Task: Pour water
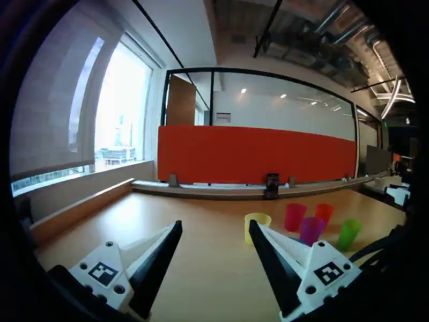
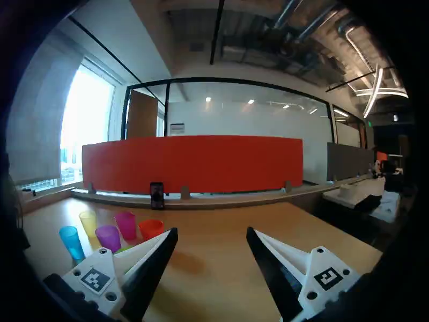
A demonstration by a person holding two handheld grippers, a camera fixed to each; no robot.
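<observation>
My left camera sits low over the table, facing the far red screen, with the cups near on its right. My right camera faces the same way from further right, cups on its left; both share the screen, cups and phone.

The counter is light tan wood, bearing a cyan cup, yellow cup, purple cup, magenta cup, orange cup and green cup. The divider panel is plain orange-red; left gripper and right gripper are white with black jaws and black-and-white square markers
</observation>
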